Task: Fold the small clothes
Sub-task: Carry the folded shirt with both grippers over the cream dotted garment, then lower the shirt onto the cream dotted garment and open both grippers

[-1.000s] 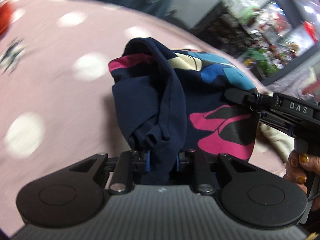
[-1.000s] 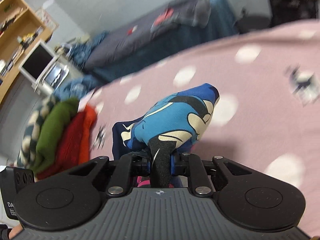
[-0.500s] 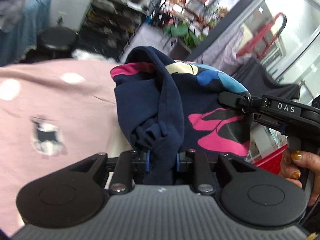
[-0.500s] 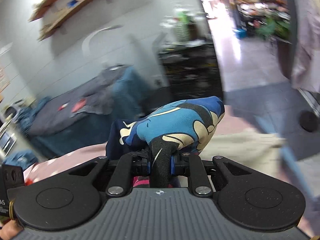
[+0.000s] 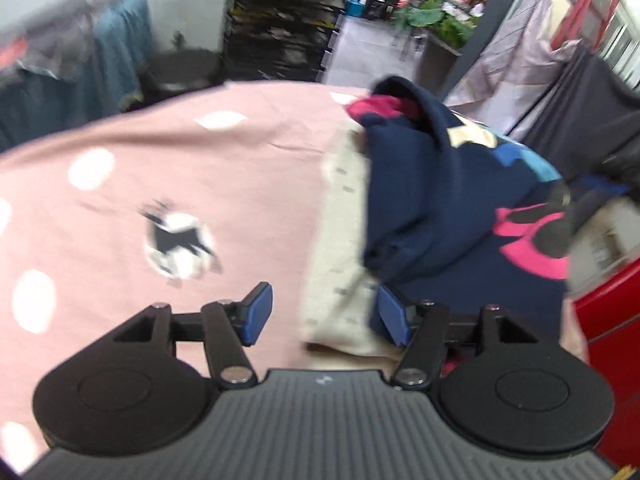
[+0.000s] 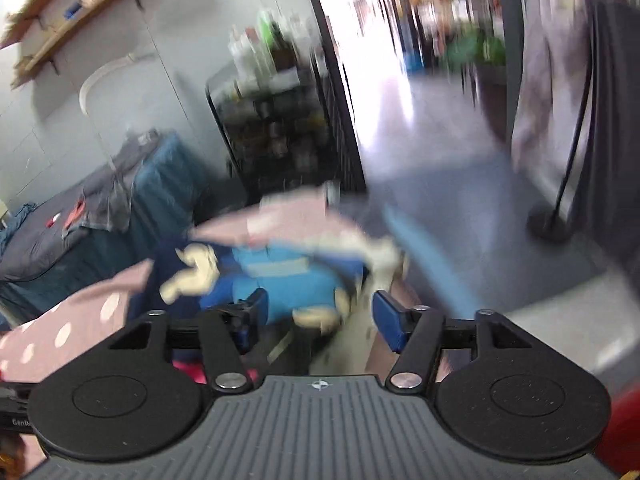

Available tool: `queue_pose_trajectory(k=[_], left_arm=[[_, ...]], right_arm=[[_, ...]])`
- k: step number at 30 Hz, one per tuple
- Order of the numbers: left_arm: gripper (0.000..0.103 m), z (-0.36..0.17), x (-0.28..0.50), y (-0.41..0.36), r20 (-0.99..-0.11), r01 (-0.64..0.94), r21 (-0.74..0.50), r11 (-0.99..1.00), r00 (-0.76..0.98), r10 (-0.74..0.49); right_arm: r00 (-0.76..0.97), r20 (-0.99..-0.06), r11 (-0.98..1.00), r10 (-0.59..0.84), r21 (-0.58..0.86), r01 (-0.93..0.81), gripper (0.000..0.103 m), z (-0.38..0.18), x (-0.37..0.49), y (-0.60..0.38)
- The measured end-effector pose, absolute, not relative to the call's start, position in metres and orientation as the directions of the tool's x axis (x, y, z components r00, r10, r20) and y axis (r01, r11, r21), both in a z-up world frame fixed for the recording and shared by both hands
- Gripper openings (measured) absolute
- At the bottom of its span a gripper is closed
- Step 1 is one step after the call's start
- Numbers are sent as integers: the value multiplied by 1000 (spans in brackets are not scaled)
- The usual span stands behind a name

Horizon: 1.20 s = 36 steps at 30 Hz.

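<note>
Garment: navy printed top (image 5: 432,184), soft, light, floppy; best pinched at hems.
Left tongs (image 5: 324,314): just spread, empty.
Right tongs (image 6: 320,316): just spread, empty.

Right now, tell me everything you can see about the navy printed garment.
The navy garment is soft knit cloth with pink, blue and cream cartoon print, bunched and folded over. It lies on a beige cloth near the edge of the pink dotted cover. Both grippers have just opened: the left gripper and right gripper no longer pinch it.
</note>
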<state>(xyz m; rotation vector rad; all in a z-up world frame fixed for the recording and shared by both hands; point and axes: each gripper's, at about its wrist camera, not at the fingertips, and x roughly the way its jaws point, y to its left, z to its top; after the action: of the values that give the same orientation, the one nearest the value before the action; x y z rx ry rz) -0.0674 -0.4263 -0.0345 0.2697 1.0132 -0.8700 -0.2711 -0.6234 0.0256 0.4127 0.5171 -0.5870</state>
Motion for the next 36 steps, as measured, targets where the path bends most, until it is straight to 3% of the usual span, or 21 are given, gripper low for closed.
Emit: queue_pose_trajectory(k=[3, 8, 11, 15, 18, 20, 22, 23, 24, 25, 26, 29, 36], left_arm=[[56, -12, -68, -430, -798, 753, -128, 646, 308, -517], [56, 27, -95, -463, -705, 863, -192, 468, 210, -677], [52, 14, -119, -485, -744, 900, -194, 390, 124, -657], [52, -24, -130, -498, -827, 902, -99, 420, 160, -539], [65, -31, -128, -492, -832, 890, -96, 446, 174, -526], [68, -25, -128, -484, -839, 893, -61, 445, 196, -508], [72, -12, -129, -478, -840, 897, -18, 441, 226, -494], [83, -5, -124, -483, -840, 897, 1, 441, 241, -487], [97, 3, -125, -479, -838, 897, 16, 441, 253, -483], [103, 13, -127, -475, -835, 897, 24, 442, 261, -484], [103, 24, -127, -471, -828, 897, 25, 442, 267, -494], [103, 51, -129, -463, -818, 906, 32, 421, 266, -510], [103, 72, -123, -469, -882, 905, 41, 423, 231, -410]], right_arm=[[787, -525, 860, -323, 184, 476, 74, 39, -268, -609], [758, -619, 937, -206, 98, 335, 58, 19, -254, -570], [684, -705, 948, -187, 54, 315, 58, -9, -256, -552], [626, -745, 931, -230, 19, 365, 59, -27, -266, -547], [634, -743, 921, -215, 61, 384, 59, -21, -269, -554], [620, -754, 910, -216, 75, 408, 59, -15, -268, -559], [597, -770, 906, -225, 60, 419, 61, -4, -264, -560], [598, -766, 906, -235, 49, 420, 65, 3, -262, -559], [604, -759, 907, -244, 41, 419, 77, 9, -260, -559], [611, -751, 908, -250, 37, 418, 85, 19, -259, -559], [616, -746, 908, -254, 36, 417, 101, 25, -257, -560], [620, -742, 919, -254, 16, 395, 103, 50, -251, -562], [550, -802, 944, -232, -49, 327, 103, 71, -231, -559]])
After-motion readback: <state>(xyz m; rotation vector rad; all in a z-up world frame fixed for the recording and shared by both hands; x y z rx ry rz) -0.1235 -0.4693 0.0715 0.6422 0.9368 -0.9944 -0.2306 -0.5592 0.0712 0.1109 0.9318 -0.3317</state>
